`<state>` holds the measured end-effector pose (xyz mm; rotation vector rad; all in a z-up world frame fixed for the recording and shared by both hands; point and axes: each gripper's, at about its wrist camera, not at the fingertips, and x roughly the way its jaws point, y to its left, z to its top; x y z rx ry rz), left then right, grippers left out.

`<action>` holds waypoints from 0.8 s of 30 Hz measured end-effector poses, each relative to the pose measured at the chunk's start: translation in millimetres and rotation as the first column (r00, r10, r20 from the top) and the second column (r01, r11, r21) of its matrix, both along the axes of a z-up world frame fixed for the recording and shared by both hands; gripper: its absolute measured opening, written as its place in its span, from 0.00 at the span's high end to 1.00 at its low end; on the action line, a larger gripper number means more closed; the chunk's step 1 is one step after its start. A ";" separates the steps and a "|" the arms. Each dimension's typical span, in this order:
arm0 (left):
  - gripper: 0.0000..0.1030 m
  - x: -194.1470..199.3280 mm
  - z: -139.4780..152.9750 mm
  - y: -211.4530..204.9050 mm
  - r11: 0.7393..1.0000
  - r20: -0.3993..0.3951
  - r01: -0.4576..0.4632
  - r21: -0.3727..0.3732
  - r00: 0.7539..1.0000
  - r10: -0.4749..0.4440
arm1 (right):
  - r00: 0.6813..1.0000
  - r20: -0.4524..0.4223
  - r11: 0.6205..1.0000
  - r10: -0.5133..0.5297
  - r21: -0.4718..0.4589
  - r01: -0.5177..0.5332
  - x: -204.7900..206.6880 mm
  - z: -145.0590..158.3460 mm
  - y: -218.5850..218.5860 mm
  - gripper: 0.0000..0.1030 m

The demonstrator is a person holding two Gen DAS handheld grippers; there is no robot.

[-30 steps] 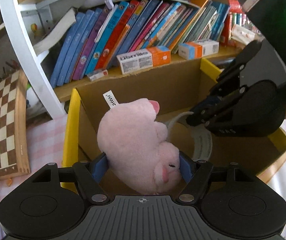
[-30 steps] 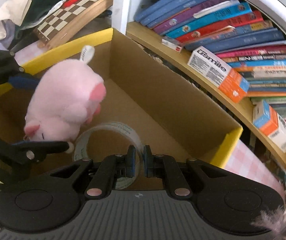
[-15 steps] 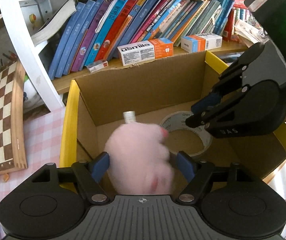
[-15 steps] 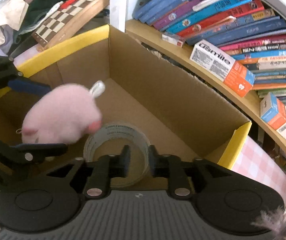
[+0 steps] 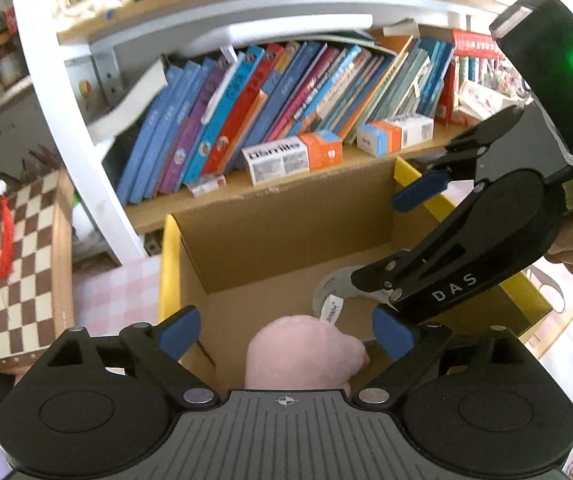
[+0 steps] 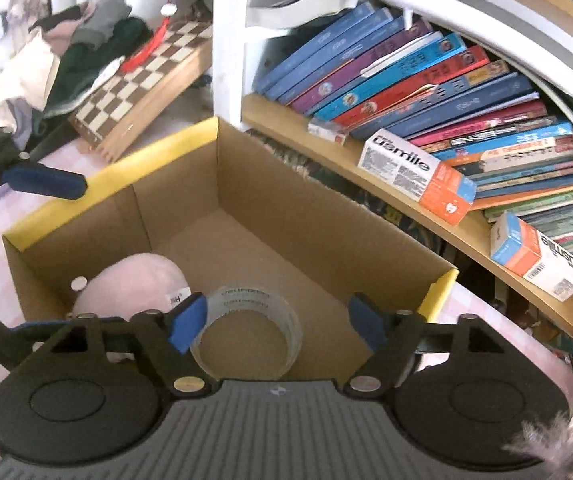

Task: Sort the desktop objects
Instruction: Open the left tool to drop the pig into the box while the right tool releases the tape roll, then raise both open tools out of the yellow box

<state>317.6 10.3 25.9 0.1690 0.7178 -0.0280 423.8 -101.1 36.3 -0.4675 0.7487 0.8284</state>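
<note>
Change: a second ago the left gripper (image 5: 286, 330) clamped the pink plush toy (image 5: 302, 354); now its jaws are spread wide and the toy lies in the box.
Right gripper (image 6: 276, 322): also spread wide, empty, tape released.
Meaning: both items look sorted; next pickup likely.
Cardboard box (image 6: 126, 176): toy at near left, tape roll (image 6: 246, 328) just right of it, far half bare.

Bright daylight, fisheye-bent edges, slight motion blur throughout.
</note>
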 end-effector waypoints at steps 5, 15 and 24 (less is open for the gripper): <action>0.07 -13.4 11.4 -2.7 1.000 0.039 -0.010 0.017 0.999 0.009 | 0.999 0.014 0.999 -0.035 0.038 0.034 -8.0 12.6 -9.8 0.19; 0.04 -42.9 28.1 -2.6 1.000 0.087 -0.028 0.007 0.996 0.027 | 0.994 0.051 0.990 -0.093 0.113 0.087 -34.4 38.4 -34.0 0.16; 0.04 -72.2 39.0 -8.2 0.999 0.136 -0.019 -0.032 0.990 0.023 | 0.988 0.074 0.982 -0.138 0.139 0.127 -72.4 51.1 -53.7 0.15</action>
